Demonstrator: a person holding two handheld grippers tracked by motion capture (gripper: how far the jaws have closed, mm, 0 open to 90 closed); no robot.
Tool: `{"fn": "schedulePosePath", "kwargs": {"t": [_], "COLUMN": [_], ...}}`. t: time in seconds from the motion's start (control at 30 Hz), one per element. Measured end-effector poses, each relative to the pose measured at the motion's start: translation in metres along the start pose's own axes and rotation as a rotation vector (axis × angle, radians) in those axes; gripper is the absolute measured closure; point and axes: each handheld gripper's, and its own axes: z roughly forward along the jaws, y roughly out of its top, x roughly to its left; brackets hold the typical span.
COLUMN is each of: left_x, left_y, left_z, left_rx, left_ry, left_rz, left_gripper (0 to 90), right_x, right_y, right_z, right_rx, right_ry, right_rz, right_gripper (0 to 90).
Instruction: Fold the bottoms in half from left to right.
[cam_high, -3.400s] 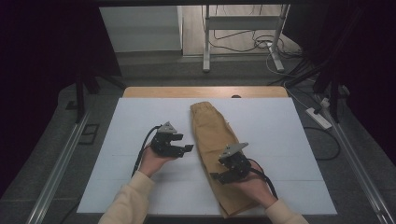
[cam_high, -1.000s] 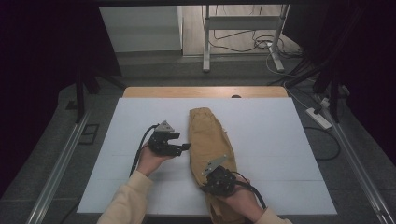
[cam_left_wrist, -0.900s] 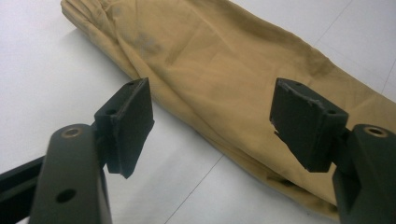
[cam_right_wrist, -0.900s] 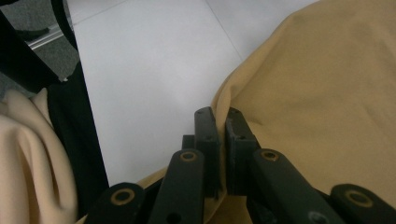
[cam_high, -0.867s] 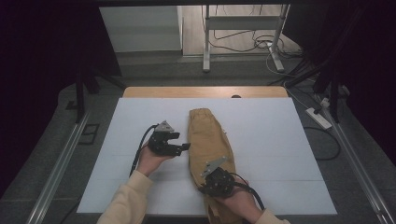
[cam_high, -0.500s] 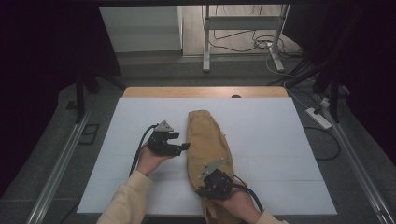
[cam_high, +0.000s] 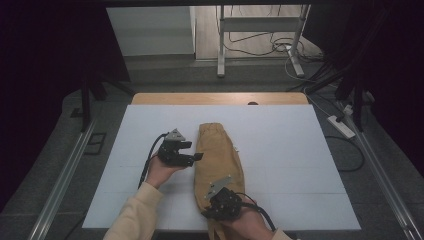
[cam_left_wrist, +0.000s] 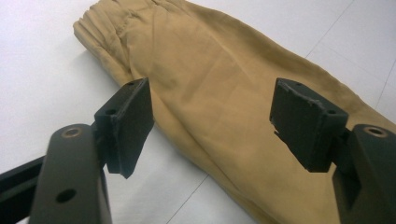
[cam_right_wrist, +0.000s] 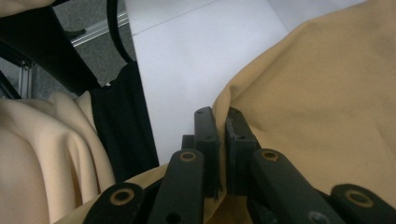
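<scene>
Across the middle of the high view we see the tan trousers lying folded lengthwise on the white counter, gathered waistband toward the far edge, cloth soft and lightly creased, the lower end running off the near edge at the bottom of the frame. Our right gripper, low in the frame, has its fingers pressed together on a fold of the cloth at the trousers' left edge. Our left gripper hovers just left of the trousers, its fingers spread wide and holding nothing, the cloth lying between and beyond them. Bare counter stretches wide on both sides, more to the right.
</scene>
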Motion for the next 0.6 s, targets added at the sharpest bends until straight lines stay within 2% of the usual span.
{"fn": "schedulePosePath", "kwargs": {"t": [0.17, 0.5, 0.53, 0.6], "left_x": [0.0007, -0.0004, -0.0003, -0.0002], "left_y": [-0.0002, 0.0001, 0.0002, 0.0001], "left_z": [0.0000, 0.0002, 0.0001, 0.0000], "left_rx": [0.001, 0.005, 0.005, 0.005], "left_ry": [0.000, 0.004, 0.003, 0.004], "left_rz": [-0.001, 0.003, 0.003, 0.003], "left_gripper": [29.7, 29.6, 29.6, 29.6], "right_x": [0.0030, 0.0050, 0.0047, 0.0045], "right_y": [0.0017, 0.0016, 0.0015, 0.0015], "right_z": [0.0035, 0.0033, 0.0034, 0.0026], "right_rx": [-0.002, -0.017, -0.016, -0.027], "right_ry": [0.017, 0.013, 0.014, 0.030], "right_rz": [-0.008, -0.022, -0.023, -0.025], "right_gripper": [85.4, 84.5, 83.7, 75.8]}}
